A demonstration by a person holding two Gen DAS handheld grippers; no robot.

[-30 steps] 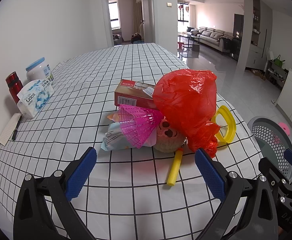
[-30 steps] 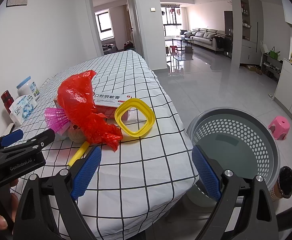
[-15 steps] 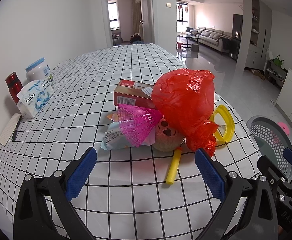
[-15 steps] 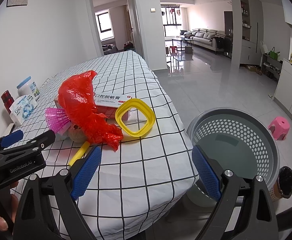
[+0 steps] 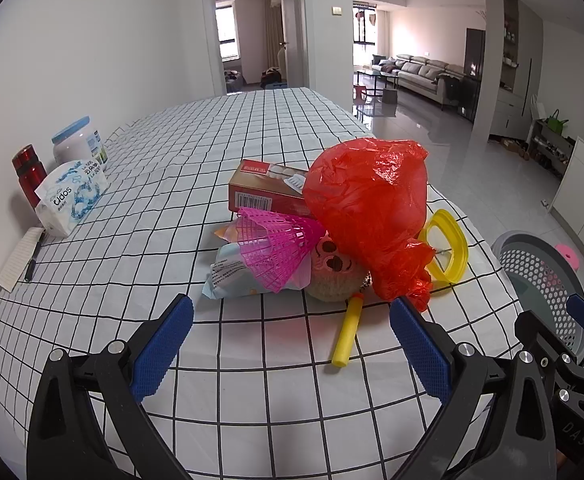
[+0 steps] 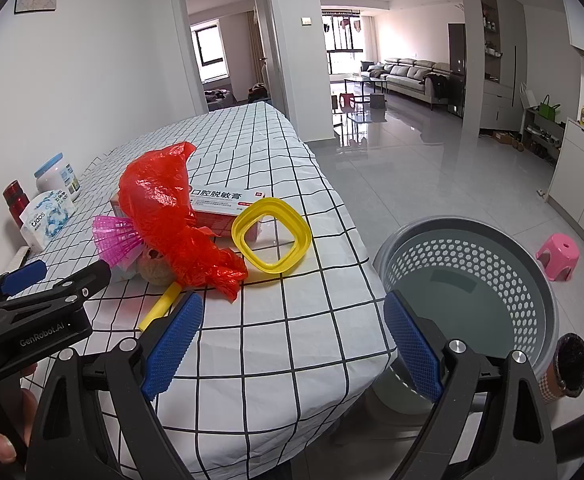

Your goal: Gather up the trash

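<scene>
trash point(image 5: 331, 240) lay heaped on the checked table point(image 5: 172, 184), red bag point(image 5: 367, 208) topmost. my left gripper point(image 5: 290, 344) and right gripper point(image 6: 292, 344) hovered wide apart, empty, beside the grey basket point(image 6: 471, 280).

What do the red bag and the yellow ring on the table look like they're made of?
Red bag: thin plastic film, probably; it is crinkled, glossy and slightly translucent. Yellow ring: rigid moulded plastic by the look, with a smooth, even colour and holding its shape.

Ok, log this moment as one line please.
stage: approach | left gripper: open, empty | right gripper: open, empty | trash pile: untouched on table | basket: on floor
</scene>
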